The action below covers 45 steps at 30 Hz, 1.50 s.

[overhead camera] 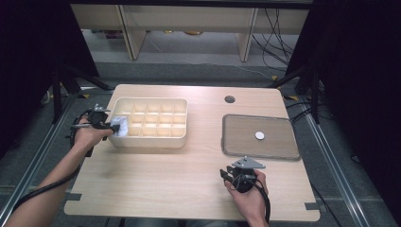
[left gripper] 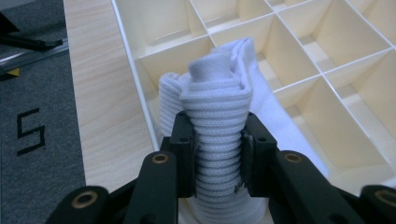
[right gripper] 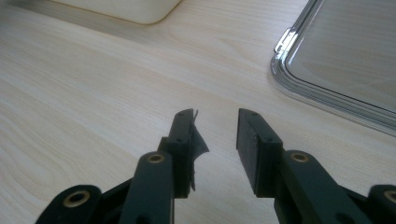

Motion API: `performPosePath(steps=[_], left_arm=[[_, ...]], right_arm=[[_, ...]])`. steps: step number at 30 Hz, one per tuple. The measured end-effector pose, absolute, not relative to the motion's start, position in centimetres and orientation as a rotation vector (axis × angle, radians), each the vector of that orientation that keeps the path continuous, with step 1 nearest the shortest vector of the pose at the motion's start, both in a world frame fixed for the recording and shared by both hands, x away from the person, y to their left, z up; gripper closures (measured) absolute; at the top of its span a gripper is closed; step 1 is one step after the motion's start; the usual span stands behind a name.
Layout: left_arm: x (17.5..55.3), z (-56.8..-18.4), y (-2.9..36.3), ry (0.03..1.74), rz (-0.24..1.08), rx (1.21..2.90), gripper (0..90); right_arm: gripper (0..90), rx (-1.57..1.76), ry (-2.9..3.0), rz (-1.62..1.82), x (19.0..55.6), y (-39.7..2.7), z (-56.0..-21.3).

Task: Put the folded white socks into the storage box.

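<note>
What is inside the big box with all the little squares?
A rolled white sock, gripped by the left tool, sits in a corner square of the box. The squares in view look empty; the sock hides its own square's floor.

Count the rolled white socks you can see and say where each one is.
1. The rolled white sock is clamped in the left claw at the near left corner of the cream divided box. The other compartments look empty, though their walls may hide something.
</note>
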State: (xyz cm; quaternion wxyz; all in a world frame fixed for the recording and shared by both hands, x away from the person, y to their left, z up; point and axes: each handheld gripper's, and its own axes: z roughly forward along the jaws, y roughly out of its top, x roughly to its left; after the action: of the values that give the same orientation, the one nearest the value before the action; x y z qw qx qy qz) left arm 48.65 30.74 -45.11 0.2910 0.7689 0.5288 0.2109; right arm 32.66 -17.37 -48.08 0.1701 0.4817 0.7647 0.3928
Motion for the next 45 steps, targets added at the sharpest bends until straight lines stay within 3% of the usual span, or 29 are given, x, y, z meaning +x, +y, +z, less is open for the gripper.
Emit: performPosePath(steps=[17,45], left_arm=[[49.1,-45.0,30.4,1.410,0.547,2.146,71.1],[49.9,-45.3,30.0,1.522,0.398,2.275,71.8]], right_arm=[[67.1,1.390,2.178,1.119,32.7,-17.1,-47.7],[67.0,1.393,2.182,1.098,32.7,-17.4,-47.3]])
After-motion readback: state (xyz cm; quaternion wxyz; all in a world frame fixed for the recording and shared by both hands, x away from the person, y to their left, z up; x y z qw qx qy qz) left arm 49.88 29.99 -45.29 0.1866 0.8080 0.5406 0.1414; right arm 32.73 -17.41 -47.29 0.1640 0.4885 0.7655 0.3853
